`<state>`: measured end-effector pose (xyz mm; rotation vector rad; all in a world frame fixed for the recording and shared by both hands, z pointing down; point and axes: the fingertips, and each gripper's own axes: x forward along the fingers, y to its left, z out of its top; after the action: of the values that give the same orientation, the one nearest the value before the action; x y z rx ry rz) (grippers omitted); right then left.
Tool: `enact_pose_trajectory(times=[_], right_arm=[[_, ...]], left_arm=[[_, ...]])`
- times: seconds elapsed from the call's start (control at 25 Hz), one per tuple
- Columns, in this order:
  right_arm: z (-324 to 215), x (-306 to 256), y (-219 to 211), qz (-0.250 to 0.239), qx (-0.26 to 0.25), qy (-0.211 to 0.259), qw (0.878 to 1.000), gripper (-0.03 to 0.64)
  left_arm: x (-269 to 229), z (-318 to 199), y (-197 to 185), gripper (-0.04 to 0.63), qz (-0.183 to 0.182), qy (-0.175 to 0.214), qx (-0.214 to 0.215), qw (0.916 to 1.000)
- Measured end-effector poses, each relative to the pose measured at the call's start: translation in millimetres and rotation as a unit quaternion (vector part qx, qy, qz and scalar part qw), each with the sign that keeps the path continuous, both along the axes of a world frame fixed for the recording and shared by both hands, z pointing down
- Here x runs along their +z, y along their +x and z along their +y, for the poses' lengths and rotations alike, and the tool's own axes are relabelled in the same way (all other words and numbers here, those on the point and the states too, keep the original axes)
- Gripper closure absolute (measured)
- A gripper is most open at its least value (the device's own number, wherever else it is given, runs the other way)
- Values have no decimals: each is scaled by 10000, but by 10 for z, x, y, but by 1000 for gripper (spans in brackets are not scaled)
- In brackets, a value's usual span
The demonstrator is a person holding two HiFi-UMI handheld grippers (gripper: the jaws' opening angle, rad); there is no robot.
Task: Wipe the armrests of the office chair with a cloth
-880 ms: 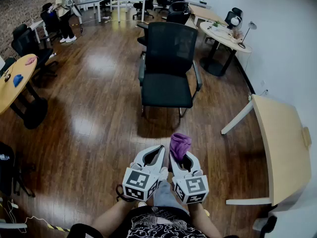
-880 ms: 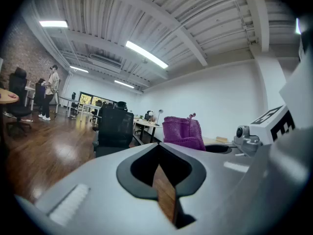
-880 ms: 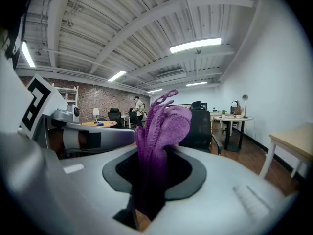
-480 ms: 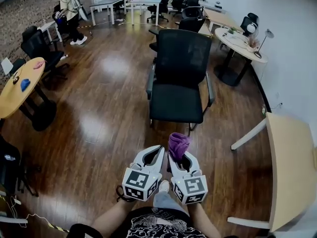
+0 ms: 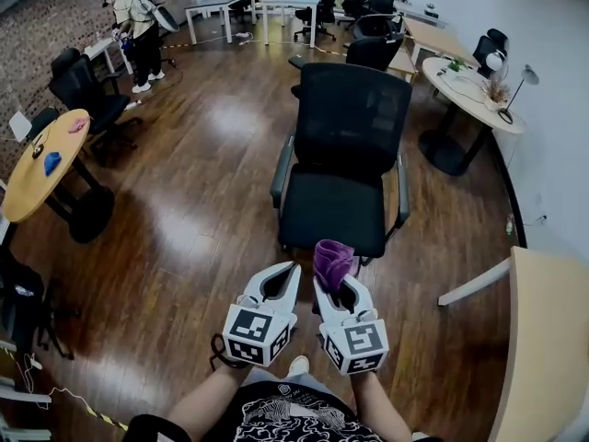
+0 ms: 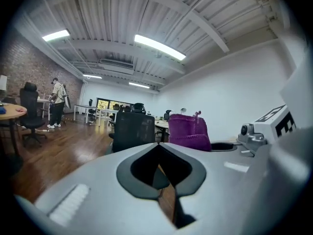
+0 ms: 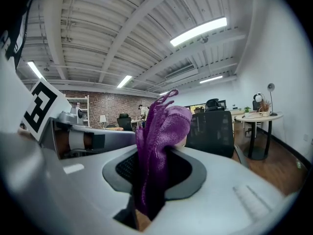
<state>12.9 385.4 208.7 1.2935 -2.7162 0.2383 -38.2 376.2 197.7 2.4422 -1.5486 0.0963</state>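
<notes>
In front of you on the wooden floor point(image 5: 184, 219), the black office chair point(image 5: 345, 145) is standing with its seat facing you, and both of its armrests, one point(image 5: 282, 168) on the left of the seat and the other point(image 5: 403, 191) on the right, are sitting well apart from your grippers. You are holding the two grippers side by side just above your lap, close to each other. Your right gripper point(image 5: 340, 291) is pinching the purple cloth point(image 5: 333, 262): in the right gripper view the jaws are pressing on the lower part of the cloth point(image 7: 159, 146) while its bunched top is sticking up above them, partly covering the chair point(image 7: 212, 131) behind. Your left gripper point(image 5: 281, 279) is carrying nothing; in the left gripper view its jaws are pressing together at the tips with only floor showing through the gap below. The cloth is touching neither armrest. Far back at the left, a person point(image 5: 138, 26) is standing by a desk point(image 5: 213, 3).
</notes>
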Motion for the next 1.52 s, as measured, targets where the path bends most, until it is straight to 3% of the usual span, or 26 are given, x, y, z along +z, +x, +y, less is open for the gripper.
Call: enact_pose_trajectory(times=[0.52,1.08,1.52], right_arm=[[-1277,250,-431,244,-527,-111,9983,522],[-3087,410,-1491,697,-524,-363,9955,522],[-4522,785,-1776,960,-440,-515,9931,522]], left_arm=[[258,-1296,-318,591,160,-106,-377,9991],[434,-3057,-1302,591,333,-302,-222,9987],[759,-4189,-1701,591,457,-500,-394,9969]])
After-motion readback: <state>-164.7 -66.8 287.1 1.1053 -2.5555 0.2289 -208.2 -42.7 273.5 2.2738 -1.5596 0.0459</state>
